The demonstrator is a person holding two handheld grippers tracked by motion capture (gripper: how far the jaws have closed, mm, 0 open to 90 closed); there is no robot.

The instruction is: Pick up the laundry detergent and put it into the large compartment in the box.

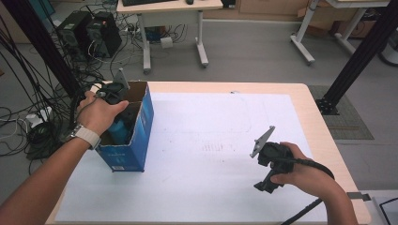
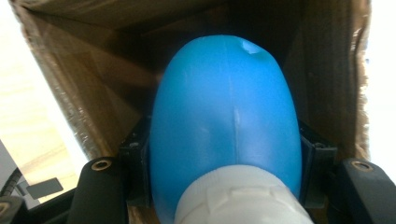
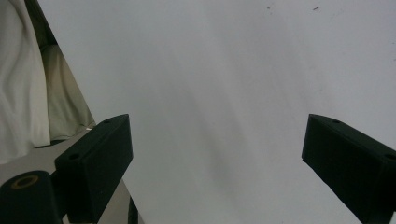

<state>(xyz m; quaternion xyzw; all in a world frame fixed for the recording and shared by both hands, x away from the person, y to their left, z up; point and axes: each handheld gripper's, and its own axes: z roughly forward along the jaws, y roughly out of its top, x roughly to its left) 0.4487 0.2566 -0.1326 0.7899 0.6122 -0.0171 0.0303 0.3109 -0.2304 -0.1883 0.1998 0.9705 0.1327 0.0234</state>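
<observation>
Two grippers — left gripper (image 2: 224,154) clamping blue bottle (image 2: 224,121) inside box (image 1: 141,122), right gripper (image 3: 215,158) fingers wide over bare sheet (image 1: 211,140).

two grippers (image 1: 110,93) – one in each hand, the second gripper (image 1: 267,171) near the front right of the table. two hands: one hand (image 1: 98,112) over the box, the other hand (image 1: 305,171) low on the white sheet. one wristband (image 1: 87,136). one blue cardboard box (image 1: 136,140), standing open on the table's left side. one blue bottle (image 2: 224,121) with one white cap (image 2: 243,198), down inside that box. one white sheet (image 1: 206,150) spread over one light wooden table (image 1: 324,126). beyond it, on the floor – two black computer towers (image 1: 89,30), side by side, and two further desks (image 1: 171,7), counted by their white legs.
</observation>
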